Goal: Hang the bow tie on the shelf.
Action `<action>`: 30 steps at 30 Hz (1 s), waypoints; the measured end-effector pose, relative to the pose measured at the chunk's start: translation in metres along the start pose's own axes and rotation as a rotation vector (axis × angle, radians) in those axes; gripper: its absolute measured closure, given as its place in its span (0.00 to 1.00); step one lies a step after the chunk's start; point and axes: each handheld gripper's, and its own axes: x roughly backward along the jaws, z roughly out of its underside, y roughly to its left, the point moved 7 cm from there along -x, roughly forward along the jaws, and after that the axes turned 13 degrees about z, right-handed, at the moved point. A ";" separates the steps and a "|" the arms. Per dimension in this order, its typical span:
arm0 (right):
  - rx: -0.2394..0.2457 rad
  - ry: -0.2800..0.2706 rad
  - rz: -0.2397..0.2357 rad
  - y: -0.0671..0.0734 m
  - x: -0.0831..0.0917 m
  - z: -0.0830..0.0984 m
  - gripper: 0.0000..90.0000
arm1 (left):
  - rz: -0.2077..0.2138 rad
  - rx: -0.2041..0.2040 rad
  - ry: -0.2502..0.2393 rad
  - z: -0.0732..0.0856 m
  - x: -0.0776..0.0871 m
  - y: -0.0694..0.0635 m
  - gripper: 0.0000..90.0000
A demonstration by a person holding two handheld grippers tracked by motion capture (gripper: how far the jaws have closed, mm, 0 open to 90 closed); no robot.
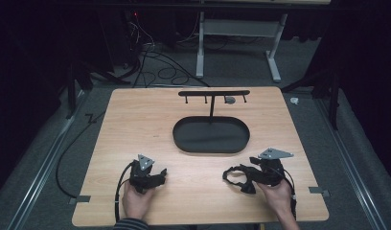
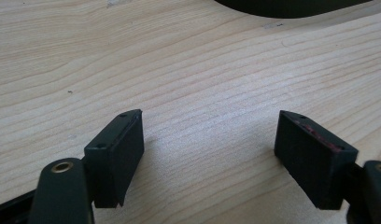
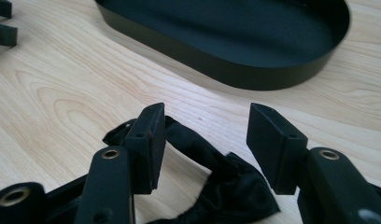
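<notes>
Two hand-held grippers rest low on a wooden surface [image 1: 136, 124] near a black oval tray [image 1: 184, 139].

The left gripper [image 2: 209, 140] gapes wide over bare wood. The right gripper [image 3: 205, 140] stands open astride a black fabric loop [image 3: 226, 186].

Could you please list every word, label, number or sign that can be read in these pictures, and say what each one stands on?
None: no readable text stands on anything here.
The black oval tray, its hook stand, the wooden table and the black fabric band carry no print.
The small grey tag hanging on the stand is too small to tell.
</notes>
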 end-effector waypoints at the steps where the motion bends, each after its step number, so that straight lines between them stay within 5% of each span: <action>1: 0.005 0.001 -0.006 0.002 -0.001 0.000 0.54 | 0.000 0.000 0.000 0.000 0.000 0.000 0.27; 20: 0.086 0.053 -0.057 0.029 -0.027 -0.004 0.59 | 0.001 0.001 0.000 0.000 0.000 0.000 0.27; 30: 0.101 0.102 -0.054 0.029 -0.039 0.003 0.64 | 0.001 0.001 0.000 0.000 0.000 0.000 0.27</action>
